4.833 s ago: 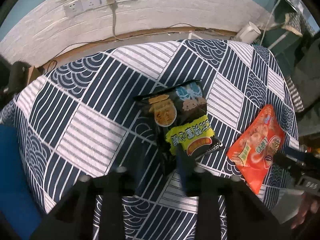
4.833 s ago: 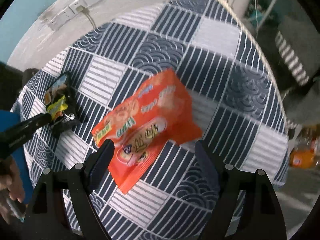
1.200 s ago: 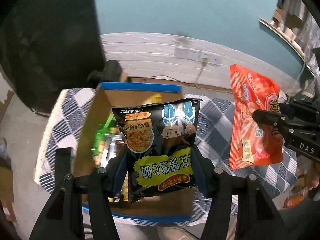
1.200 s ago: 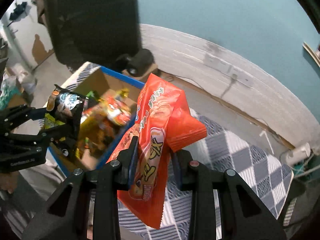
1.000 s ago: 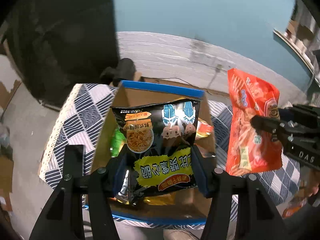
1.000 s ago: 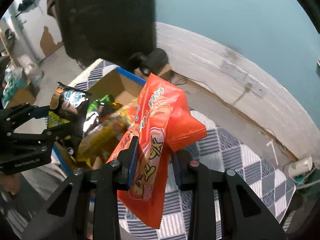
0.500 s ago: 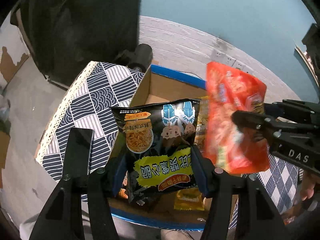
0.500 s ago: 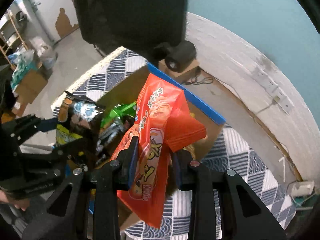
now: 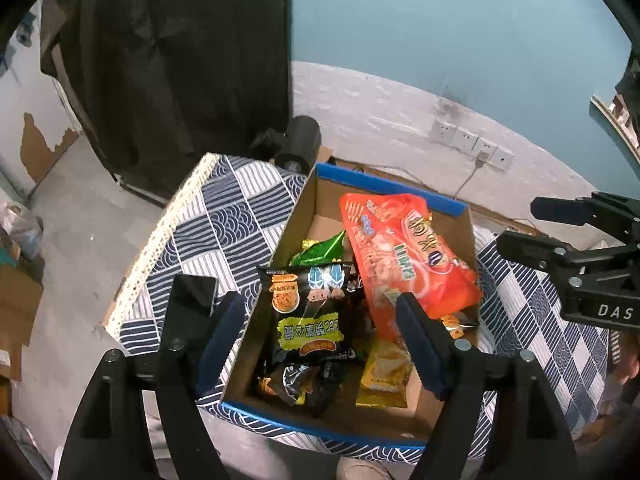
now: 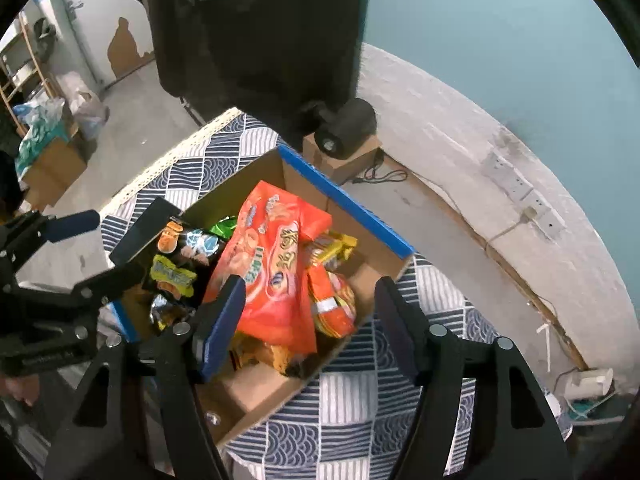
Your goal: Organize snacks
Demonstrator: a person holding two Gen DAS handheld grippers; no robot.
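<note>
**Both packets lying in the box, jaws spread**

The left gripper [image 9: 320, 344] hovered at the lower centre of its frame, jaws spread wide and holding nothing; the right gripper [image 10: 308, 320] was likewise parted and empty. Between the left jaws lay the black snack bag [image 9: 308, 312], with the orange snack bag [image 9: 404, 256] just right of it, both resting on other packets inside the cardboard box [image 9: 384, 188] on the patterned surface [image 9: 224, 224]. Judging by their puffed, glossy film, these bags would be light, soft, slippery and crushable; a sealed edge looked the safest place to pinch.

Patterned tablecloth [image 9: 224, 232] bears cardboard box [image 9: 384, 190]; table probably beneath.
</note>
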